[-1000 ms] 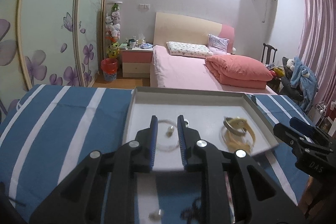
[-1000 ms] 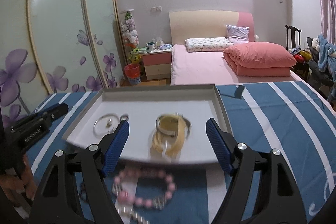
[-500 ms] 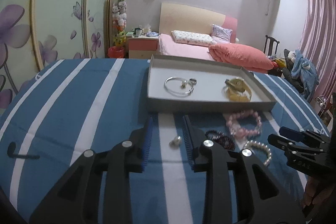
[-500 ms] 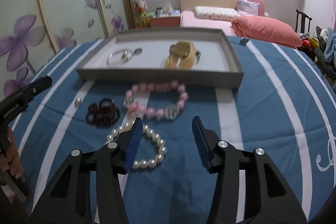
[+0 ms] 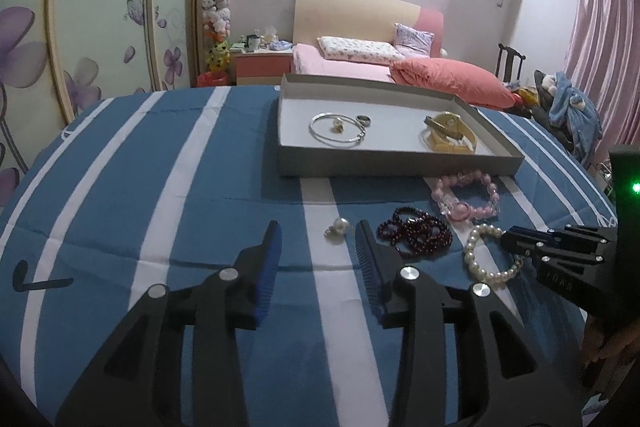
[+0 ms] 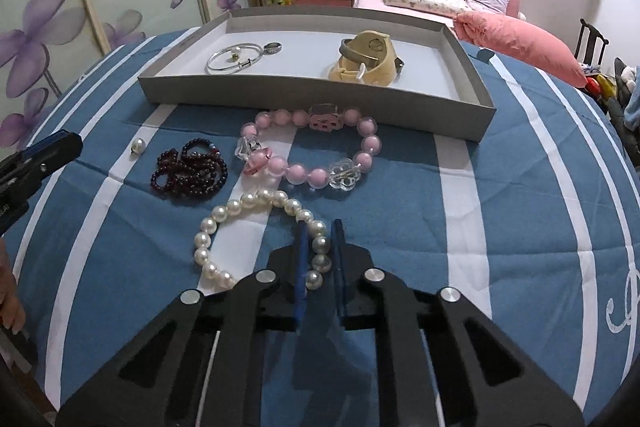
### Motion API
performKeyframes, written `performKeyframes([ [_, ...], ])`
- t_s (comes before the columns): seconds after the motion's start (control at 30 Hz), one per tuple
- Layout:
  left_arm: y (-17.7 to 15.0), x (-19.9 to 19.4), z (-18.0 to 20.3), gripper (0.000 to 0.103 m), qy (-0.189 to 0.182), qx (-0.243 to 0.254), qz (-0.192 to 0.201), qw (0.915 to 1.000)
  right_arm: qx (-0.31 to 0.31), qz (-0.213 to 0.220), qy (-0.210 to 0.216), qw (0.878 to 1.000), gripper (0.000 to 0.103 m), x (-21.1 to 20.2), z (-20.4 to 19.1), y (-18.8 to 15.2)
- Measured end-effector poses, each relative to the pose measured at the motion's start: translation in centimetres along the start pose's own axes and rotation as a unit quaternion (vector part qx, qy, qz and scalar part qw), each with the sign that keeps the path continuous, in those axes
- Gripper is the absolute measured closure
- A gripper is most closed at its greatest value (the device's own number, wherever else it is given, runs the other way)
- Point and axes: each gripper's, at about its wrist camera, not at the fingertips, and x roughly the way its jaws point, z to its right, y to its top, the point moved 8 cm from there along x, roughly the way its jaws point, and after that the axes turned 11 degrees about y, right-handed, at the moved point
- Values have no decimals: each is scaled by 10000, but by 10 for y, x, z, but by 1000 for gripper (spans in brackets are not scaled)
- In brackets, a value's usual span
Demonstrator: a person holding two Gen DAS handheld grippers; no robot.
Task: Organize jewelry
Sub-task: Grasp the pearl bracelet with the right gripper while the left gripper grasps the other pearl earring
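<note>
A grey tray (image 6: 304,95) (image 5: 384,163) on the blue striped cloth holds a silver bangle (image 6: 234,57), a ring (image 6: 273,47) and a gold watch (image 6: 366,61). In front of it lie a pink bead bracelet (image 6: 308,151), a dark red bead bracelet (image 6: 188,169) (image 5: 416,231), a pearl earring (image 5: 338,227) (image 6: 138,146) and a white pearl bracelet (image 6: 256,239) (image 5: 486,253). My right gripper (image 6: 319,233) is shut on the pearl bracelet's right side. My left gripper (image 5: 318,231) is open, just short of the pearl earring.
The table edge curves round at left and right. Beyond the table are a pink bed (image 5: 360,65), a wardrobe (image 5: 92,19) and a chair with clothes (image 5: 560,103). A black mark (image 5: 38,277) lies on the cloth at left.
Both grippers pulled back from the tray and came down toward the cloth. The right gripper closed on the pearl bracelet. The left gripper opened wider near the pearl earring.
</note>
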Motion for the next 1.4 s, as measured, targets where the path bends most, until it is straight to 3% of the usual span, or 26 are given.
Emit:
performKeyframes([
  [0.3, -5, 11, 17, 53, -145, 233, -226, 9994, 657, 206, -420, 9967, 93, -12, 45, -1],
  [0.63, -9, 39, 35, 54, -120, 465, -729, 9962, 777, 247, -287, 9963, 92, -13, 51, 0],
  [1.0, -3, 64, 38, 77, 47, 443, -959, 9944, 798, 252, -247, 9962, 92, -13, 53, 0],
  [1.4, 2, 70, 50, 77, 88, 635, -946, 9934, 799, 254, -248, 9962, 92, -13, 53, 0],
])
